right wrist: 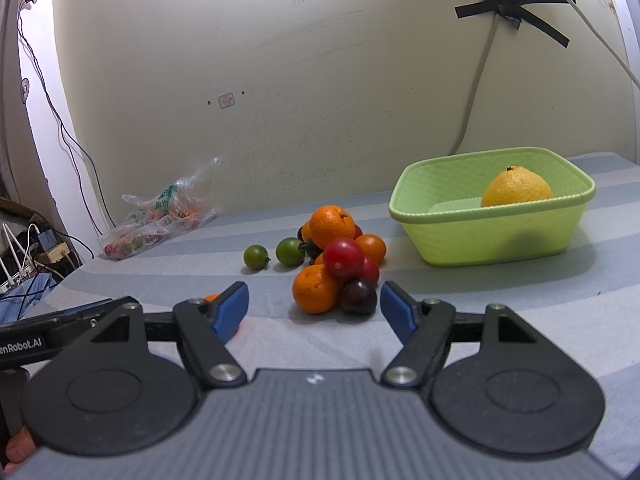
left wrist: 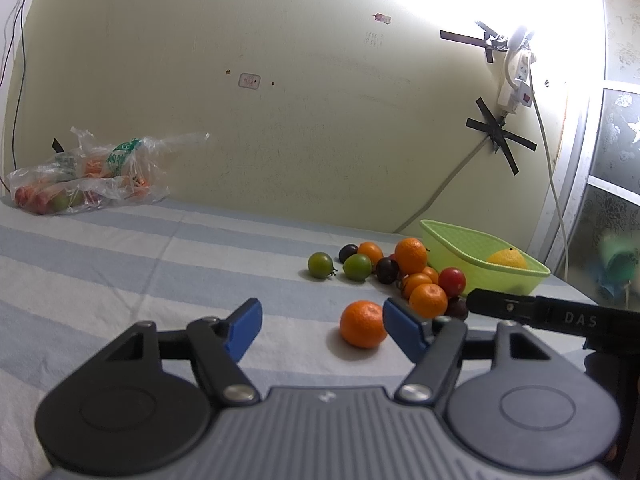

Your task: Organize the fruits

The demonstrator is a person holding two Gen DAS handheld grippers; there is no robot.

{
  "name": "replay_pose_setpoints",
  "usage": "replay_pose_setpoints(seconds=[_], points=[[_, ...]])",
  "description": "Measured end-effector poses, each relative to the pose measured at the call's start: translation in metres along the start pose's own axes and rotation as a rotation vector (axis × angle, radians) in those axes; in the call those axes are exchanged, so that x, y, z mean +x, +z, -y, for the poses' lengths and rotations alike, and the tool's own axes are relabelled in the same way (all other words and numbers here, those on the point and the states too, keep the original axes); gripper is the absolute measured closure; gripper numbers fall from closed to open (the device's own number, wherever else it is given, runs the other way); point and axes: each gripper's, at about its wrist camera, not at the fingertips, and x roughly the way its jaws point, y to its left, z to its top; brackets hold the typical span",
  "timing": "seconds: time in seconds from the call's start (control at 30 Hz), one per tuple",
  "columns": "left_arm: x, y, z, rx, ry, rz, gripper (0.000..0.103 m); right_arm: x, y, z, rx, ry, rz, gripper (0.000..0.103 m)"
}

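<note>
A pile of fruit (left wrist: 404,272) lies on the striped cloth: oranges, green, red and dark tomatoes. It also shows in the right wrist view (right wrist: 336,260). A lone orange (left wrist: 363,323) lies just inside my left gripper's right finger. My left gripper (left wrist: 320,328) is open and empty. My right gripper (right wrist: 314,308) is open and empty, just in front of an orange (right wrist: 316,289) and a dark fruit (right wrist: 359,297). A green basket (right wrist: 496,236) at the right holds a yellow citrus (right wrist: 517,188); the basket also shows in the left wrist view (left wrist: 452,240).
A plastic bag of fruit (left wrist: 80,184) lies at the far left against the wall, also in the right wrist view (right wrist: 160,216). A power strip and cables (left wrist: 516,80) hang on the wall. Cables and chargers (right wrist: 36,256) sit off the table's left edge.
</note>
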Motion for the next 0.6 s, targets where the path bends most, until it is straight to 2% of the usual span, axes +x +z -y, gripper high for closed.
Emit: replay_pose_setpoints(seconds=[0.6], points=[[0.0003,0.0005,-0.0024,-0.006,0.001,0.003,0.035,-0.0013,0.0,-0.0003,0.009,0.0,0.003,0.028]])
